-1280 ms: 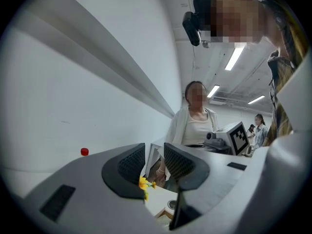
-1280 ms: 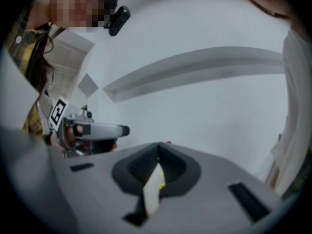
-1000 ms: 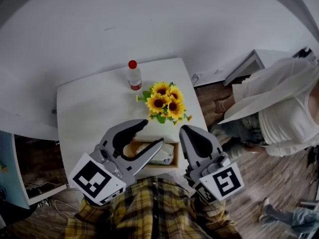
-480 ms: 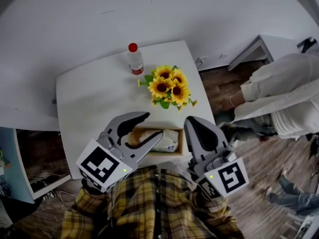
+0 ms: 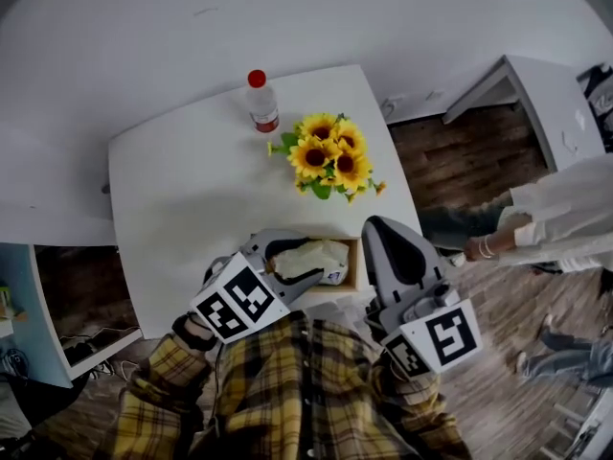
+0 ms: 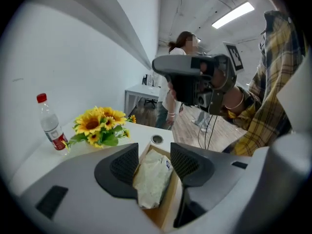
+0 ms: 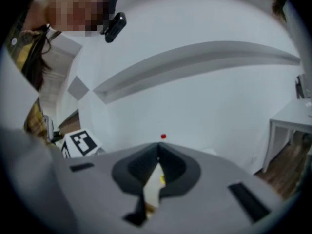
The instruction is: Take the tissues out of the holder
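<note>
No legible txt: bottle point(image 5: 261, 103) label, tissue pack point(image 5: 308, 258) print too small

A red-capped bottle point(image 5: 261, 102) stands near sunflowers point(image 5: 330, 156) on a white table point(image 5: 182, 209).

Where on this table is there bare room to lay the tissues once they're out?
The widest bare patch is the table's left half, between the bottle and the left gripper. A narrower strip lies between the sunflowers and the holder. The near edge is crowded: tissues, holder, right gripper.

Head view looks steeply down — gripper views skim the table point(image 5: 177, 209), all sharing the bottle point(image 5: 261, 103).
</note>
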The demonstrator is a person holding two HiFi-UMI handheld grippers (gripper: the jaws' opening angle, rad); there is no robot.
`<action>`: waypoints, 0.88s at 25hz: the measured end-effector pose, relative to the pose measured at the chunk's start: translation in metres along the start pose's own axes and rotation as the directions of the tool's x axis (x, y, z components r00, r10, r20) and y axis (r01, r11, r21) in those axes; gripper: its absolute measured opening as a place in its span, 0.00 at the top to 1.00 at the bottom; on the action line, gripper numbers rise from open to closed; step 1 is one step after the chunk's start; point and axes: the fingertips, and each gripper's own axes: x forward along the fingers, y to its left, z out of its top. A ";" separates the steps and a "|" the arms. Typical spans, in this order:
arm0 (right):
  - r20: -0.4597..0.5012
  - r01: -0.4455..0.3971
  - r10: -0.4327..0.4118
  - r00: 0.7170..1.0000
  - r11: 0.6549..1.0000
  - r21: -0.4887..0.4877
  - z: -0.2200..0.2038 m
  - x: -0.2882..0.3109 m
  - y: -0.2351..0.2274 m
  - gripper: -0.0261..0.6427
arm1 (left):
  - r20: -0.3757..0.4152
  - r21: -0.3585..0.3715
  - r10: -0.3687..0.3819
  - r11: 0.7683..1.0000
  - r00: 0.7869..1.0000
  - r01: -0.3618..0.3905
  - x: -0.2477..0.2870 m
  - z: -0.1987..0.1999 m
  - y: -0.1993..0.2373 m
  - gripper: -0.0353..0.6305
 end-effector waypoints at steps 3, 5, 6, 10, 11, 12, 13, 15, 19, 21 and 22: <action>0.003 0.007 -0.007 1.000 1.000 0.009 0.000 0.001 -0.004 0.95 | -0.070 -0.005 -0.038 0.999 0.997 0.038 0.016 -0.020 -0.003 0.64; 0.007 0.011 -0.011 1.000 1.000 0.011 0.000 0.001 -0.007 0.95 | -0.128 0.008 -0.057 0.998 0.990 0.058 0.026 -0.036 -0.004 0.64; 0.008 0.016 -0.016 1.000 1.000 0.014 0.000 0.000 -0.008 0.94 | -0.162 0.023 -0.064 0.997 0.985 0.069 0.030 -0.043 -0.005 0.64; 0.007 0.040 -0.041 0.999 0.998 0.038 -0.002 -0.006 -0.014 0.95 | -0.274 0.082 -0.070 0.992 0.959 0.096 0.042 -0.070 -0.006 0.64; 0.006 0.045 -0.045 0.999 0.998 0.043 -0.003 -0.007 -0.016 0.94 | -0.296 0.091 -0.066 0.991 0.953 0.097 0.045 -0.074 -0.005 0.64; 0.006 0.049 -0.049 0.999 0.998 0.049 -0.003 -0.008 -0.018 0.95 | -0.318 0.099 -0.063 0.990 0.946 0.099 0.048 -0.080 -0.004 0.64; 0.008 0.053 -0.054 0.999 0.997 0.055 -0.004 -0.010 -0.020 0.95 | -0.341 0.107 -0.059 0.989 0.938 0.101 0.052 -0.085 -0.004 0.64; 0.012 0.061 -0.062 0.998 0.996 0.066 -0.004 -0.012 -0.023 0.95 | -0.383 0.116 -0.058 0.987 0.922 0.110 0.058 -0.095 -0.004 0.64; 0.015 0.069 -0.071 0.997 0.994 0.082 -0.006 -0.017 -0.026 0.95 | -0.426 0.116 -0.071 0.985 0.902 0.132 0.071 -0.110 -0.006 0.64; 0.017 0.069 -0.071 0.997 0.993 0.092 -0.007 -0.019 -0.027 0.95 | -0.443 0.116 -0.073 0.984 0.893 0.138 0.077 -0.117 -0.004 0.64; 0.018 0.070 -0.072 0.997 0.993 0.098 -0.007 -0.020 -0.027 0.95 | -0.453 0.115 -0.073 0.984 0.888 0.139 0.079 -0.120 -0.002 0.64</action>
